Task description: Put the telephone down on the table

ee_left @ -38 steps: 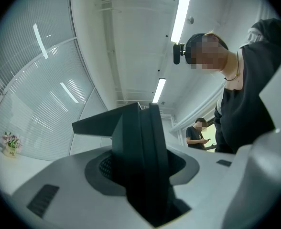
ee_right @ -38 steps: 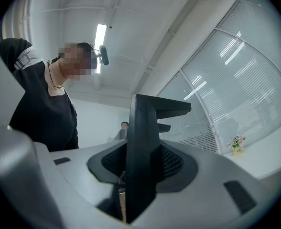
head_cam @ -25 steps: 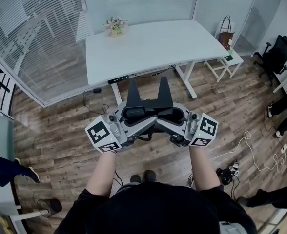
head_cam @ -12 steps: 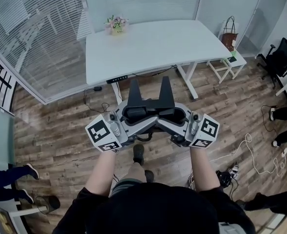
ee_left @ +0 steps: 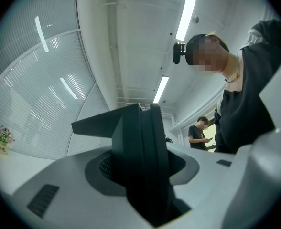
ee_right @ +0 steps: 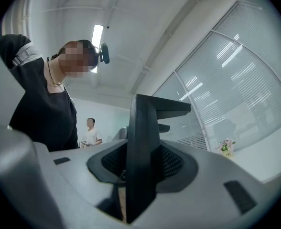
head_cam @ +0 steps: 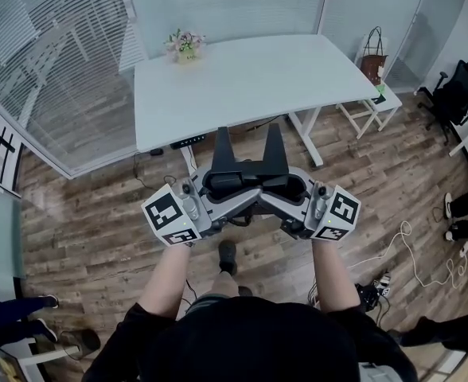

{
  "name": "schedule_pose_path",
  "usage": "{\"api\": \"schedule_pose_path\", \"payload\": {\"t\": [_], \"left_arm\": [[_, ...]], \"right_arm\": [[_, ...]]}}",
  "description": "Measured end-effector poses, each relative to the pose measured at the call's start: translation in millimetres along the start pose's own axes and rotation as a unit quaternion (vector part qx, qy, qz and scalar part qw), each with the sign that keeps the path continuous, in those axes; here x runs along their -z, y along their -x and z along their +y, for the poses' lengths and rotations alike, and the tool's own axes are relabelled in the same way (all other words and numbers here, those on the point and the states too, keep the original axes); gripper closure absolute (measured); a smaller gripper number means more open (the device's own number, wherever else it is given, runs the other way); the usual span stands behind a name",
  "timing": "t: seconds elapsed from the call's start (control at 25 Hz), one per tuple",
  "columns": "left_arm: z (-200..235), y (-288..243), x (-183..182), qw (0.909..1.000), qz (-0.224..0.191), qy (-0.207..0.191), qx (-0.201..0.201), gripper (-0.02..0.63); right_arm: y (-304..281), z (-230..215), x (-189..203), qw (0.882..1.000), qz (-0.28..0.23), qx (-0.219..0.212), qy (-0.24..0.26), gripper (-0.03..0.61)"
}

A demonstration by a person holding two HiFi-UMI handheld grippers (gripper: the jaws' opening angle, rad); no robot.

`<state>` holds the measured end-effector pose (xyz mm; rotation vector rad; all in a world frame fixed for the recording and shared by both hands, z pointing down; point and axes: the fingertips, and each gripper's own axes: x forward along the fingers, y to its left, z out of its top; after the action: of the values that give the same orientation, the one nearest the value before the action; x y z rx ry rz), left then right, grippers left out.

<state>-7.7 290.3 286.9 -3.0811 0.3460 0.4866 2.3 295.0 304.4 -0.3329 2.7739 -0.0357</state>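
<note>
Black telephone (head_cam: 247, 168) mid-air, left gripper (head_cam: 228, 183) fingers clamped on one side; right gripper (head_cam: 286, 183) fingers likewise opposite

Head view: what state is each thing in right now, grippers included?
left gripper, shut on the telephone
right gripper, shut on the telephone
telephone, held in the air between both grippers, not set down
table, standing ahead, flower pot at its far left corner
office chair, unoccupied

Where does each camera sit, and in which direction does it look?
Head view: on the person's head, looking down at the white table; forearms, left gripper and right gripper show.
Left gripper view: on that gripper, looking up past its jaws; the person's torso shows.
Right gripper view: the same, mirrored.
Shared: all three show the flowers.
</note>
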Motion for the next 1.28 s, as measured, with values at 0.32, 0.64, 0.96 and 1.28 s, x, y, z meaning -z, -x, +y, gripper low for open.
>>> {"api": "schedule_pose_path", "payload": {"t": [0.32, 0.64, 0.96, 1.28], "left_arm": [[67, -6, -3, 1.0000, -0.003, 0.001, 0.003, 0.405], [131, -11, -5, 0.9999, -0.003, 0.005, 0.008, 0.405], [200, -16, -11, 0.9998, 0.000, 0.010, 0.019, 0.405], [240, -20, -7, 0.9994, 0.004, 0.016, 0.032, 0.403]], "right_arm": [[-25, -62, 2, 1.000, 0.002, 0.003, 0.002, 0.405], [-49, -121, 6, 1.000, 0.003, 0.011, 0.004, 0.405], [-79, -184, 6, 1.000, -0.001, 0.023, 0.006, 0.405], [-91, -223, 11, 0.999, -0.004, 0.038, 0.009, 0.405]]}}
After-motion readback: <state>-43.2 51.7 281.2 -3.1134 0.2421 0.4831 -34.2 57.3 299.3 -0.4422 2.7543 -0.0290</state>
